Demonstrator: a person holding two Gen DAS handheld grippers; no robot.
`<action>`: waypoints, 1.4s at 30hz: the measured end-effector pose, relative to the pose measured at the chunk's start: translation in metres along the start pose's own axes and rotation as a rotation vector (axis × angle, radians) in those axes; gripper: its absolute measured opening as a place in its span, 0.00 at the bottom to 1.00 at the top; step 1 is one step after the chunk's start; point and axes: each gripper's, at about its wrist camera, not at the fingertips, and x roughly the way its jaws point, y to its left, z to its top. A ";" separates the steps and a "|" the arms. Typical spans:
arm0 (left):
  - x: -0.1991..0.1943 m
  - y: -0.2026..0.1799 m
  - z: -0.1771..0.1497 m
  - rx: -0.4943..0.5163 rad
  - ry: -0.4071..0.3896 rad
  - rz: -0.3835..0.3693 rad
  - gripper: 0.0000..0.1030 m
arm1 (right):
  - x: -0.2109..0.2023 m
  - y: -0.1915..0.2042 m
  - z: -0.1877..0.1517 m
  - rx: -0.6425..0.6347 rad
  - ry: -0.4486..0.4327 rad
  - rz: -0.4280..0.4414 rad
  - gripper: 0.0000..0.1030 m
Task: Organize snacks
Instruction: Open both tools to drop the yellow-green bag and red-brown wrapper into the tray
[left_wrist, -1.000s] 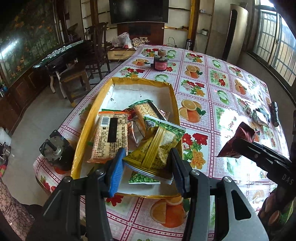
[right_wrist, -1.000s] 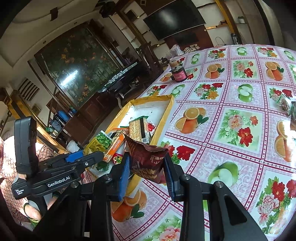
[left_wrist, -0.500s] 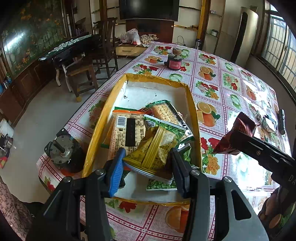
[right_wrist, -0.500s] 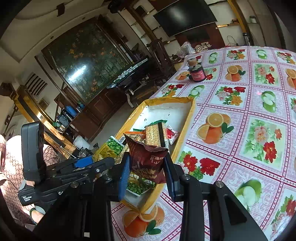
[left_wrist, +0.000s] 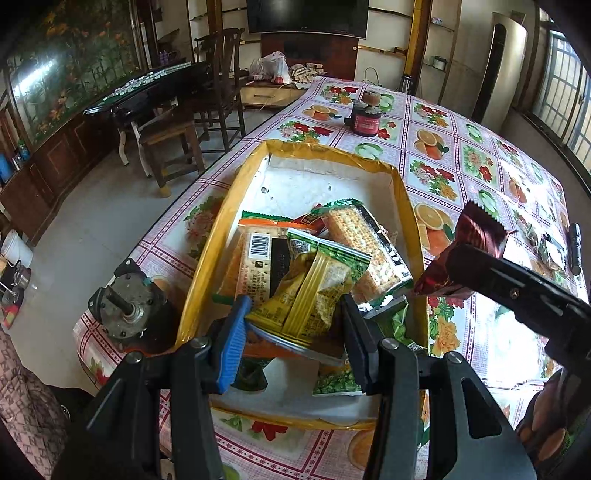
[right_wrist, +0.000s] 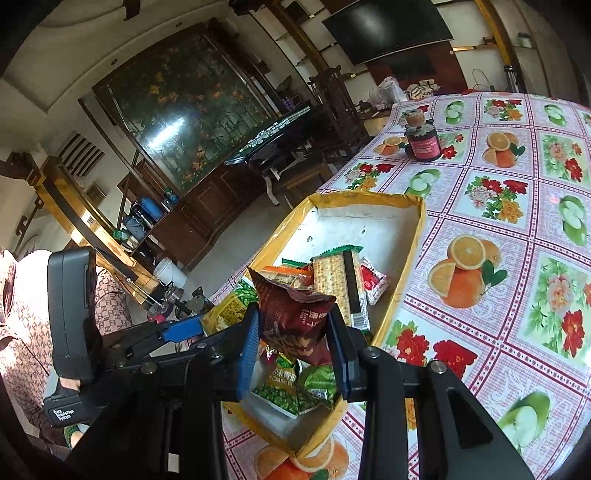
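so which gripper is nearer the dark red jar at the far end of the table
Neither clearly. The left gripper and the right gripper both hang over the tray's near end, far from the jar.

We see a pale tiled floor (left_wrist: 85, 221), dark wooden chairs (left_wrist: 218, 85) by a black side table (left_wrist: 147, 92), a floral glass panel (right_wrist: 184, 114) on the wall, a black television (left_wrist: 306, 16) ahead, and barred windows (left_wrist: 565, 96) letting daylight onto the fruit-patterned desk cover (left_wrist: 476, 166)

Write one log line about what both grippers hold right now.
left gripper: shut on yellow-green snack packets | right gripper: shut on maroon snack bag | both over yellow box
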 end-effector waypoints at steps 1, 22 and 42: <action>0.001 0.001 0.000 -0.001 0.002 -0.001 0.49 | 0.001 0.000 0.001 0.000 -0.001 0.000 0.33; 0.013 0.003 0.003 -0.003 0.019 -0.033 0.49 | 0.029 -0.004 0.003 0.020 0.051 -0.037 0.33; 0.014 0.004 0.004 -0.003 0.018 -0.036 0.49 | 0.047 -0.008 0.008 0.032 0.062 -0.058 0.34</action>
